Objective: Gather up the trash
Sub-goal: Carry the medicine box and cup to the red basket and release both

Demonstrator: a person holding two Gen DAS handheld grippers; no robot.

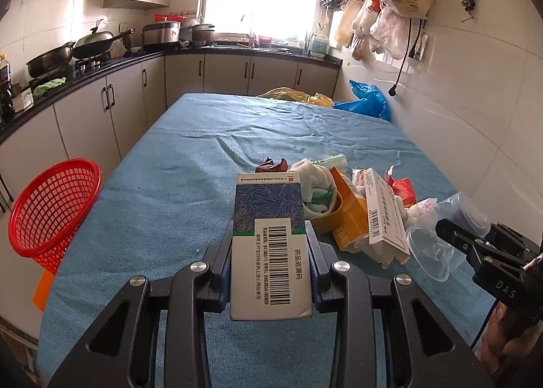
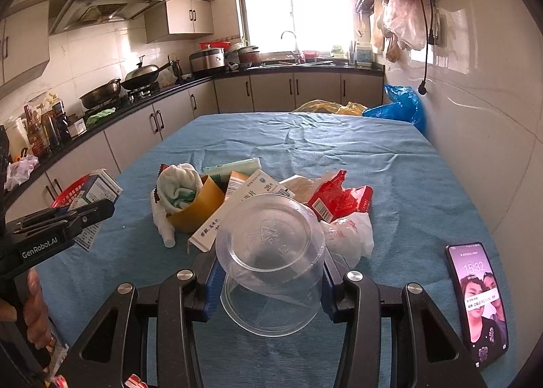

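left wrist view shows your left tongs [image 1: 271, 248] clamped on a blue-and-white medicine box [image 1: 269, 245], its long axis running straight out along the fingers, barcode face up, far end aimed at the trash pile [image 1: 353, 204] on the blue-clothed surface [image 1: 203, 157]. a red basket [image 1: 54, 211] sits off the surface's left edge, well apart from the box. your right tongs [image 2: 269, 281] grip a clear plastic cup [image 2: 271, 262] lying on its side, base toward the pile, mouth toward the camera. just beyond it lie a white carton [image 2: 234, 215], a red wrapper [image 2: 339, 198] and a crumpled white bag [image 2: 349, 235]. only the right wrist view shows the phone [image 2: 476, 303] lying face up to the right; only the left wrist view shows the basket whole.
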